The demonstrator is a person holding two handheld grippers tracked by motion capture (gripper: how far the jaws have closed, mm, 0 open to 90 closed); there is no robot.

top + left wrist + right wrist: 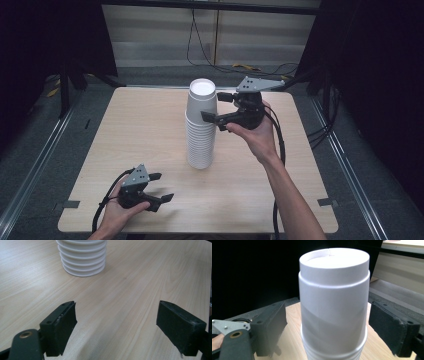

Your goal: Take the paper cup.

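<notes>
Stacked inverted paper cups (201, 125) were found mid-tabletop (125, 130), the top cup bracketed but ungripped by the spread-jawed right hand-held gripper (216, 107), closure judged next, the left hand-held gripper (161, 187) held agape nearby.

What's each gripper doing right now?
Left gripper: open, holding nothing, low over the table.
Right gripper: open, jaws either side of the top cup.
</notes>
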